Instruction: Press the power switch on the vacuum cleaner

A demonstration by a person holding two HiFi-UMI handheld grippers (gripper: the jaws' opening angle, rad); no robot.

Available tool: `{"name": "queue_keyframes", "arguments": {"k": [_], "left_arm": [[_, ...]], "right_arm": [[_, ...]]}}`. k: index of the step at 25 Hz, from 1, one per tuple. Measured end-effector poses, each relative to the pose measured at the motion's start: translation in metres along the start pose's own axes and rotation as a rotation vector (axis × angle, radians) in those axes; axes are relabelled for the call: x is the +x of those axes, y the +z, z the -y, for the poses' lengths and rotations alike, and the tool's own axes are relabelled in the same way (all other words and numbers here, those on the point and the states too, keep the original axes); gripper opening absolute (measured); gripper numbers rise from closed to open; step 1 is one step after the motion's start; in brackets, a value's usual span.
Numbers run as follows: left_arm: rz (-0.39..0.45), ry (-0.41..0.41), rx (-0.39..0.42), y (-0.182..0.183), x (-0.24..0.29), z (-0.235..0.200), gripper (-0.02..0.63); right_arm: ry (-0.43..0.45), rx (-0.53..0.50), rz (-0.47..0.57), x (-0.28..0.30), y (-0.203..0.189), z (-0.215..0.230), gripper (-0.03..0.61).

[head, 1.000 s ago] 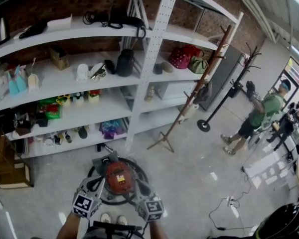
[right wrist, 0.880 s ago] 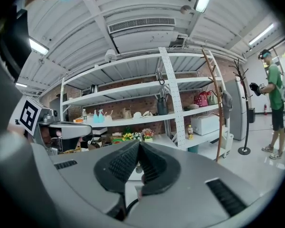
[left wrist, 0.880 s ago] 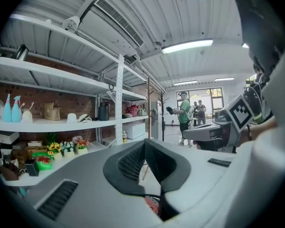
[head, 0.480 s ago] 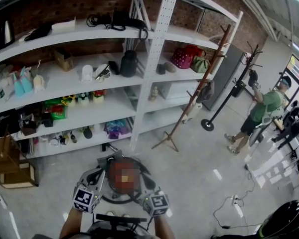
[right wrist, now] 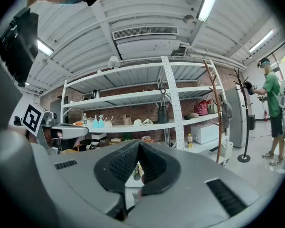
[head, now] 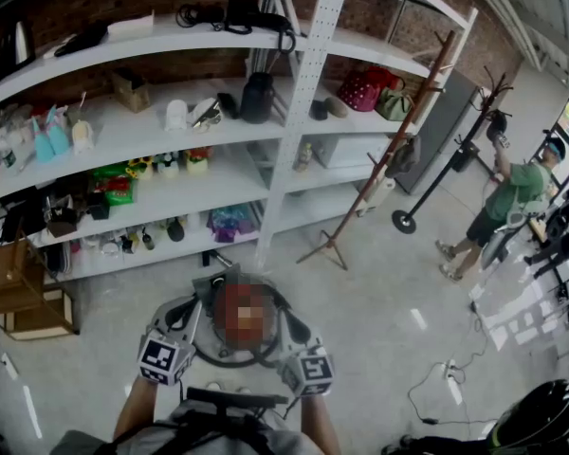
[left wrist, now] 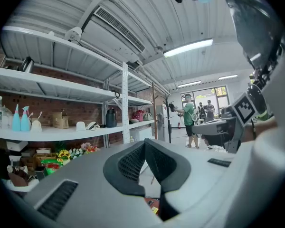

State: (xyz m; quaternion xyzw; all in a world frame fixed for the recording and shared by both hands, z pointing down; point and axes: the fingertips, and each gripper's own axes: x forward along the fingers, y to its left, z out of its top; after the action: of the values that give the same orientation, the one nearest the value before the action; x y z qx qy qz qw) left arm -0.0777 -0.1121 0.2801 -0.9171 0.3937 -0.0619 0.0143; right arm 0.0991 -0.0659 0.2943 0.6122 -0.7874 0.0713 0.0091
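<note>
Vacuum cleaner (head: 243, 315) on the floor at my 6 o'clock. Left gripper (head: 188, 313) at its 9, right gripper (head: 289, 328) at its 3. Both have jaws closed together, holding nothing. I'd press squarely with one closed tip (switch not discernible).

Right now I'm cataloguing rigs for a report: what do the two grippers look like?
Both the left gripper and the right gripper have smooth grey bodies with dark slotted vents. Their jaws carry black, dotted pads that taper to a point. Each bears a cube with black-and-white square markers.
</note>
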Motion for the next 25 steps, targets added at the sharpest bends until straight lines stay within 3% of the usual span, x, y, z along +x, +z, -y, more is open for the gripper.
{"name": "queue_keyframes", "arguments": {"k": [25], "left_arm": [[-0.003, 0.016, 0.018, 0.000, 0.002, 0.001, 0.008]], "right_arm": [[-0.005, -0.006, 0.002, -0.002, -0.001, -0.001, 0.006]]}}
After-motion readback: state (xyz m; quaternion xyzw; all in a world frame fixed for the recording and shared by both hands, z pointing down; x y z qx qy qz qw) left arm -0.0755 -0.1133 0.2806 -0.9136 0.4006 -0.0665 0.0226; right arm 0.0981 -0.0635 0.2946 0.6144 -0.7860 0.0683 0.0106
